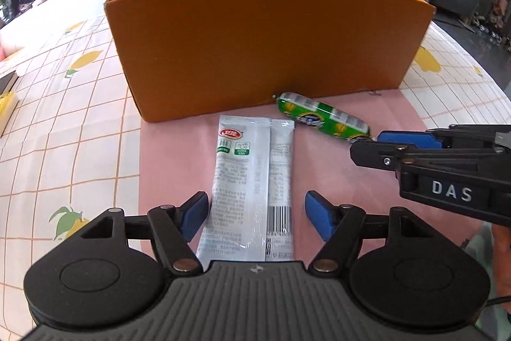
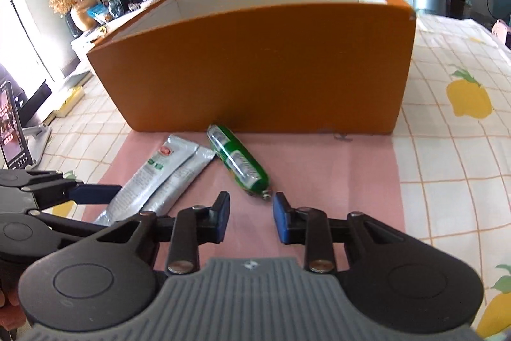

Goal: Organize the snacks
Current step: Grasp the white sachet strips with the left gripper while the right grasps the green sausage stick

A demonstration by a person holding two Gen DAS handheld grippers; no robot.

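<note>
A silver snack packet (image 1: 247, 184) lies flat on the pink mat (image 1: 351, 181), in front of an open orange box (image 1: 255, 43). My left gripper (image 1: 257, 214) is open, its blue pads on either side of the packet's near half. A green sausage stick (image 1: 322, 119) lies by the box's front wall. In the right wrist view my right gripper (image 2: 250, 218) is open, just short of the near end of the sausage (image 2: 238, 162). The packet (image 2: 156, 181) lies to its left, and the box (image 2: 255, 63) stands behind.
The right gripper's body (image 1: 447, 168) reaches in from the right of the left wrist view. The left gripper (image 2: 64, 194) shows at the left of the right wrist view. A lemon-print checked tablecloth (image 2: 447, 133) covers the table. A phone on a stand (image 2: 12, 123) is at far left.
</note>
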